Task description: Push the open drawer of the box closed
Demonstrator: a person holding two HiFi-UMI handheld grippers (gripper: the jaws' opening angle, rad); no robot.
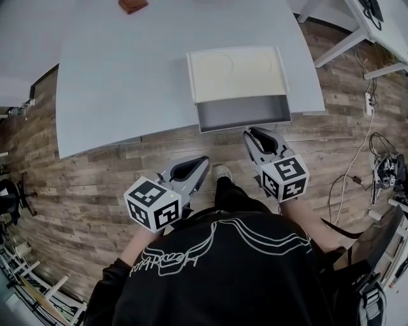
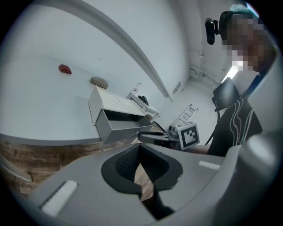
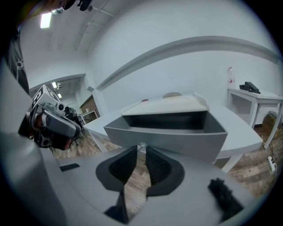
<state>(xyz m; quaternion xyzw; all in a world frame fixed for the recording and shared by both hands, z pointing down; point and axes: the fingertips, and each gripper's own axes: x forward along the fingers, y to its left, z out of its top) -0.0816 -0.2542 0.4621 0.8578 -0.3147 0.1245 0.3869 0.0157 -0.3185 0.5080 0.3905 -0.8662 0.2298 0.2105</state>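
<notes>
A white box (image 1: 237, 71) with a cream top sits at the near edge of the grey table (image 1: 121, 83). Its grey drawer (image 1: 243, 113) is pulled out toward me, past the table edge. My right gripper (image 1: 250, 132) touches the middle of the drawer front (image 3: 177, 139). A small silver knob (image 3: 141, 148) shows between its tips, and the right gripper (image 3: 141, 152) looks shut on it with only a narrow slit between the pads. My left gripper (image 1: 204, 160) hangs over the floor, left of and below the drawer. The left gripper (image 2: 140, 148) is shut and holds nothing.
A red-brown object (image 1: 132, 5) lies at the table's far side, with a beige lump (image 2: 99, 81) behind the box. White desk legs (image 1: 338, 44) stand at the right, and cables (image 1: 386, 169) lie on the wood floor. My shoe (image 1: 222, 172) is under the drawer.
</notes>
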